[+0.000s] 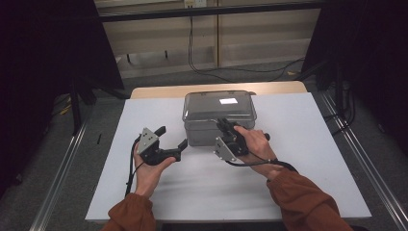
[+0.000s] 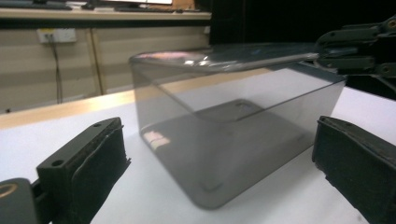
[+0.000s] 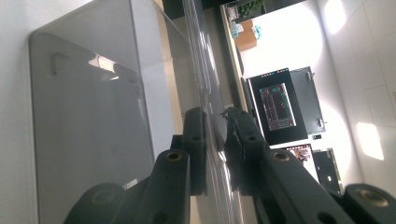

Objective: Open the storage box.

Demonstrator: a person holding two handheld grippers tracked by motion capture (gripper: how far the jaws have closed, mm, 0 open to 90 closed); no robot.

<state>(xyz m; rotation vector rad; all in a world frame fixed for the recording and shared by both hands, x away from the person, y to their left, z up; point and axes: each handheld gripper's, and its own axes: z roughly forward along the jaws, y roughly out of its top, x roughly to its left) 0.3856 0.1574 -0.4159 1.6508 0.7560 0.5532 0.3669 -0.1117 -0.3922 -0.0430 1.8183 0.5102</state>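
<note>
We see a smoky grey see-through plastic box [image 1: 219, 118] standing near the middle of the white surface [image 1: 298, 159], toward its far edge. It is a rectangular tub with rounded corners, smooth glossy walls and a thin clear lid [image 1: 219, 102] that catches a bright reflection. In the left tool's view the lid [image 2: 219, 56] sits tilted, lifted at the near right side above the box [image 2: 224, 144] rim.

The right tool [image 1: 225, 129] meets the box at its near right edge, and its black jaws are closed on the lid. The right tool's own view shows the two matte black jaws pinching the thin clear lid [image 3: 205, 93] edge between them, with the box's grey wall [image 3: 88, 121] to one side.

The left tool [image 1: 172, 136] is held just to the left of the box, apart from it, jaws spread wide with nothing between them. From its own camera, the two rubbery black pads frame the box at either side without touching.

The surface is a flat matte white sheet over a pale wooden tabletop [image 1: 159, 91], whose strip shows at the far edge. Beyond it lie grey floor, dark cables [image 1: 231, 70] and light cabinet fronts. The person's sleeves [image 1: 308, 202] are rust-brown.
</note>
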